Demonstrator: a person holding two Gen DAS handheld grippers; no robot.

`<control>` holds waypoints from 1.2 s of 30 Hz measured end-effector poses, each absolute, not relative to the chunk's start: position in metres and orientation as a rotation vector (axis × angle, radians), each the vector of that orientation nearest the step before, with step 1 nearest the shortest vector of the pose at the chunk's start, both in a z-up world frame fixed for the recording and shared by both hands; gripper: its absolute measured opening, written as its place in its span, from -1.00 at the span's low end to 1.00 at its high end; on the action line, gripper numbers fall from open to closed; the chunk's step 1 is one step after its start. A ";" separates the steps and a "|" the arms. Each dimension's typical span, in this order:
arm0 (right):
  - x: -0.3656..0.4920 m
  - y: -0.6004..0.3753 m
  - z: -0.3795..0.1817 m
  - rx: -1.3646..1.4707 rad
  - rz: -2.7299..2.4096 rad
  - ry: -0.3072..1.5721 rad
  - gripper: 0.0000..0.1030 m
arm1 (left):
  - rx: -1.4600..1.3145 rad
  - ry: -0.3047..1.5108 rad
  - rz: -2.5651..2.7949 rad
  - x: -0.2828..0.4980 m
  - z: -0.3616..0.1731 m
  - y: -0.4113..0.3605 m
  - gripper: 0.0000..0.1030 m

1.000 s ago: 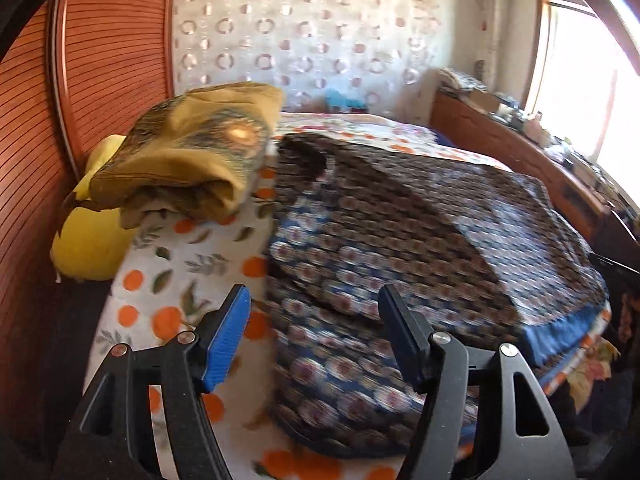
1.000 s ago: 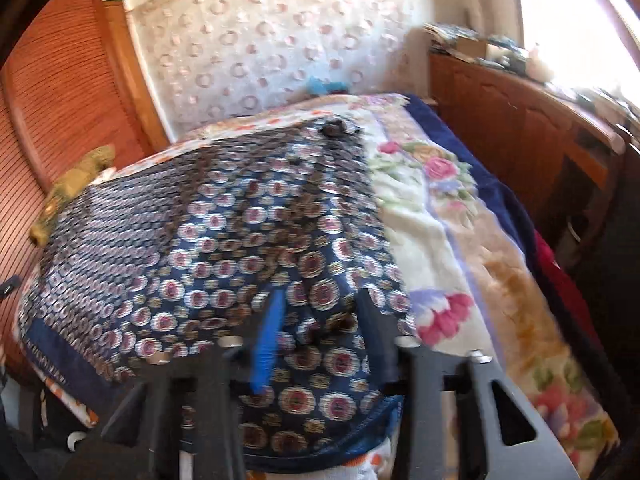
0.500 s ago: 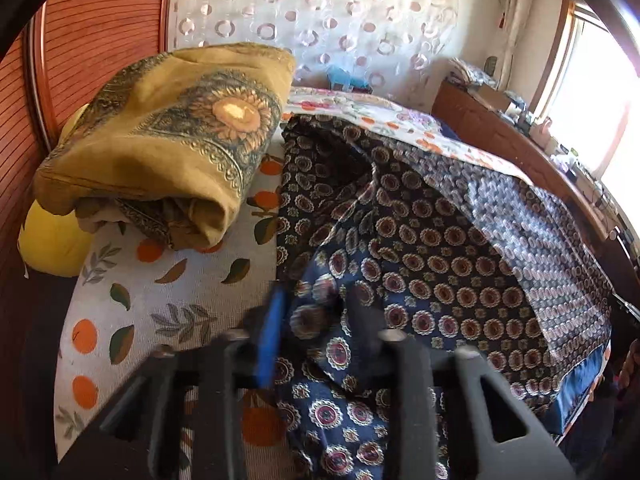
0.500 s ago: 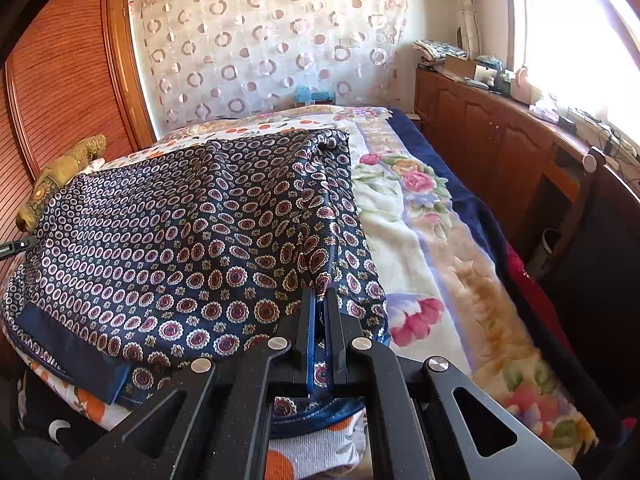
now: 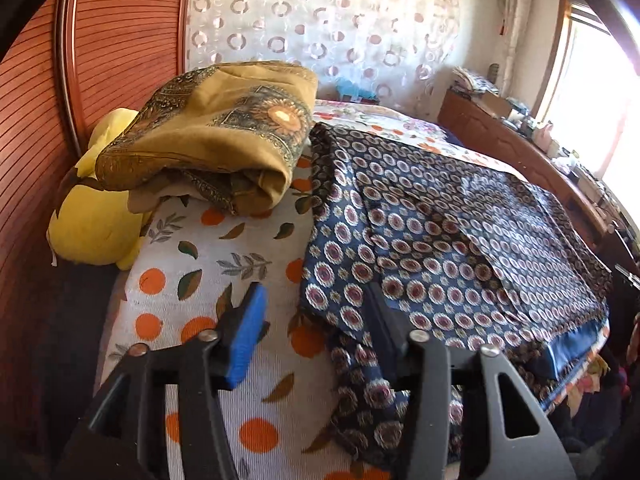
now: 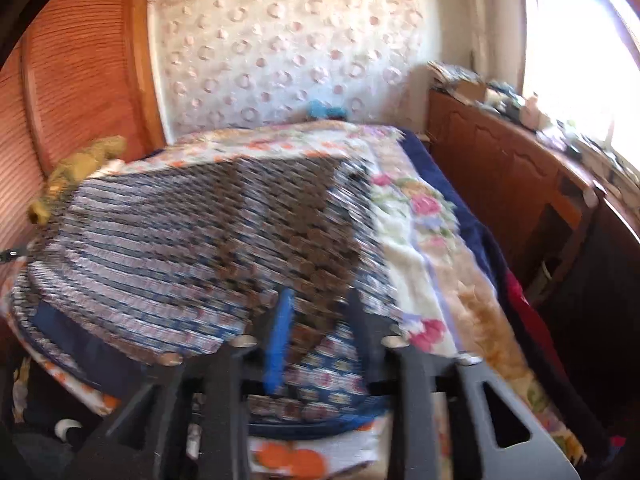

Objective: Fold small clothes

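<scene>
A: Where's the navy patterned garment (image 5: 440, 240)?
B: Spread on the bed (image 5: 208, 264), at 3 o'clock from the mustard bundle (image 5: 212, 148)

A: Fingers?
B: Left gripper (image 5: 312, 332) apart, right gripper (image 6: 320, 332) apart too, over the cloth's near edge

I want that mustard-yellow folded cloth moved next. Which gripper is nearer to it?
Left. The left gripper hovers just short of the folded mustard cloth, which lies ahead to its left. The right gripper is across the navy patterned garment from it.

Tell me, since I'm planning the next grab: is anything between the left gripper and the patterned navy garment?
Nothing visible. The left gripper is open right at the navy garment edge; the mustard cloth bundle lies farther back.
</scene>
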State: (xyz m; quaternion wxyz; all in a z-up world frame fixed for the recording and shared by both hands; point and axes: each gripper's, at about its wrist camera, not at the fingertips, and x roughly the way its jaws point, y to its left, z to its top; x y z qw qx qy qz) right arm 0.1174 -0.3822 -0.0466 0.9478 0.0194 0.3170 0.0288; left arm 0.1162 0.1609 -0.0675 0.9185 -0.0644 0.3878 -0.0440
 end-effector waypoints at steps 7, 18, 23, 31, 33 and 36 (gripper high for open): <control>0.125 -0.272 -0.029 0.009 0.379 0.620 0.21 | -0.126 0.780 -0.055 0.091 -0.059 0.177 0.47; 0.144 -0.032 -0.051 -0.211 0.873 0.689 0.22 | -0.130 0.755 0.056 0.055 -0.048 0.230 0.47; 0.152 0.028 -0.066 -0.302 0.930 0.719 0.24 | -0.106 0.753 0.072 0.047 -0.048 0.237 0.47; 0.173 0.078 -0.087 -0.417 0.848 0.750 0.24 | -0.086 0.772 0.076 0.045 -0.055 0.243 0.47; 0.174 0.075 -0.089 -0.412 0.846 0.757 0.24 | -0.085 0.772 0.074 0.044 -0.055 0.243 0.47; 0.179 0.077 -0.091 -0.407 0.832 0.762 0.21 | -0.077 0.772 0.066 0.044 -0.054 0.240 0.47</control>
